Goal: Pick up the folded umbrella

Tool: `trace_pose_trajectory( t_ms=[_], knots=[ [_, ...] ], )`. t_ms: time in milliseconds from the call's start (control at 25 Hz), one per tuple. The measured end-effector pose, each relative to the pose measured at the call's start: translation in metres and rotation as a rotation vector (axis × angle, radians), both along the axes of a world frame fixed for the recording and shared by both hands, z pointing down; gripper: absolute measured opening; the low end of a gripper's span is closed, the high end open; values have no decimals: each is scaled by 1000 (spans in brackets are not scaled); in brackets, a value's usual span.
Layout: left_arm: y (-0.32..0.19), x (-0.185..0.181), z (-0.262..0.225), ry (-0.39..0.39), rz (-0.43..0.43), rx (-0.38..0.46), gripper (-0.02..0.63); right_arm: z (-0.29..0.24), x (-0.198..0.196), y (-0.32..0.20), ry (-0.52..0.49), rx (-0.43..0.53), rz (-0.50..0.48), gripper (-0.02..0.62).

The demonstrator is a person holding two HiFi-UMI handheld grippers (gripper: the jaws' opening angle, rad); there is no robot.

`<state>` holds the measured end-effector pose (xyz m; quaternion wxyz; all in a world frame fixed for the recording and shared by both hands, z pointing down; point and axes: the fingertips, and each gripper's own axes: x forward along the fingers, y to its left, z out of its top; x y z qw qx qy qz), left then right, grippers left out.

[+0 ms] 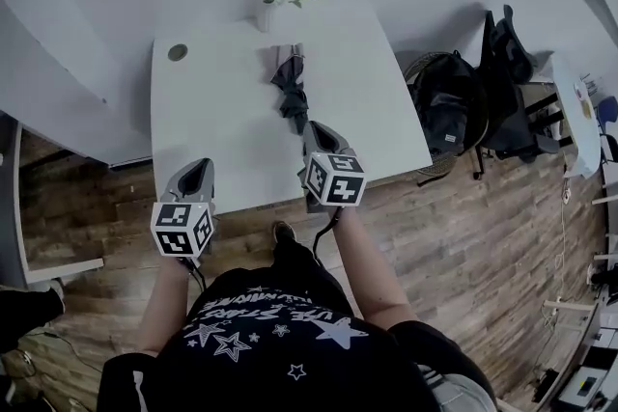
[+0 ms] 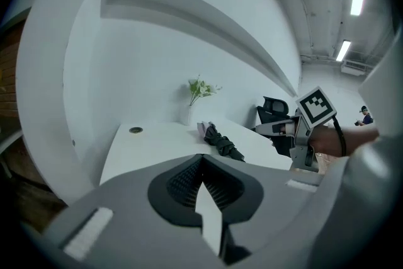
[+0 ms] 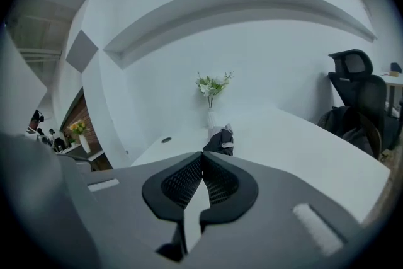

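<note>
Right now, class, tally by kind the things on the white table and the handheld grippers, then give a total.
Folded umbrella: 1
Vase of flowers: 1
Grippers: 2 (left gripper, right gripper)
Total: 4

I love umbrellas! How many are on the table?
1. The umbrella lies on the table, just before the vase and ahead of the right gripper. None seems hidden.
</note>
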<state>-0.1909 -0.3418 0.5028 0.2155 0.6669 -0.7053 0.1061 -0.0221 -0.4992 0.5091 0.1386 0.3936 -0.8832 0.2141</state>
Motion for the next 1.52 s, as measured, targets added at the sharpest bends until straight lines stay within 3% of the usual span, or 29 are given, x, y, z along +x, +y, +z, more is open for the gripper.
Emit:
trace_pose_trajectory(
  t_ms=[120,400,640,1160,1520],
  knots=[
    [-18,-8,0,-9,-38,-6,0,11,-8,-26,22,-38,-14,19],
    [-50,-24,7,-20,-102,-16,0,44,-30,-74,58,-141,-24,206],
    [-71,-35,15,-12,-153,-23,0,79,-45,-103,135,-220,-30,260],
    [-72,-50,34,13,-247,-55,0,131,-75,-128,323,-269,-72,299],
    [-61,-52,40,39,-268,-71,0,144,-81,-127,396,-288,-103,272]
  ],
)
